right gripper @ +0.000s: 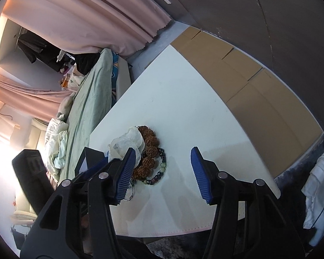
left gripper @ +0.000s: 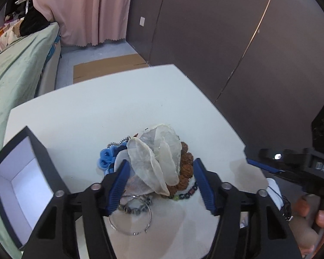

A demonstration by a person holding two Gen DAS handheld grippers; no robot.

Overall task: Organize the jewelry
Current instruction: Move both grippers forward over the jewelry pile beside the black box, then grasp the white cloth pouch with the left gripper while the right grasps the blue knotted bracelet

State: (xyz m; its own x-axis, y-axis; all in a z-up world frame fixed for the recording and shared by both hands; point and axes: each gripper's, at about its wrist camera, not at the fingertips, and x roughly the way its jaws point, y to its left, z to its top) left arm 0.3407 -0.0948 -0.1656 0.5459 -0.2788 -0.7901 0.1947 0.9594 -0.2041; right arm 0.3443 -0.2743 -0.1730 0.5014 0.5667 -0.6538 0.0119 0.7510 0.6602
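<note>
A pile of jewelry lies on the white table [left gripper: 86, 112]. On top is a sheer cream organza hair tie [left gripper: 157, 159]. Beside it are a blue fabric flower piece [left gripper: 105, 159], a brown walnut-bead bracelet [left gripper: 185, 161], a dark glass-bead bracelet [left gripper: 188, 192] and a thin silver bangle [left gripper: 129, 218]. My left gripper [left gripper: 162, 185] is open, its fingers on either side of the pile just above it. My right gripper [right gripper: 162, 172] is open and empty, right of the walnut bracelet [right gripper: 150, 146] and the organza tie [right gripper: 127, 142].
An open black box with a white inside [left gripper: 21, 183] stands at the table's left edge. A bed with a green cover [left gripper: 15, 69] runs along the left. Flat cardboard [right gripper: 248, 71] lies on the floor past the table. A dark wall [left gripper: 226, 32] is behind.
</note>
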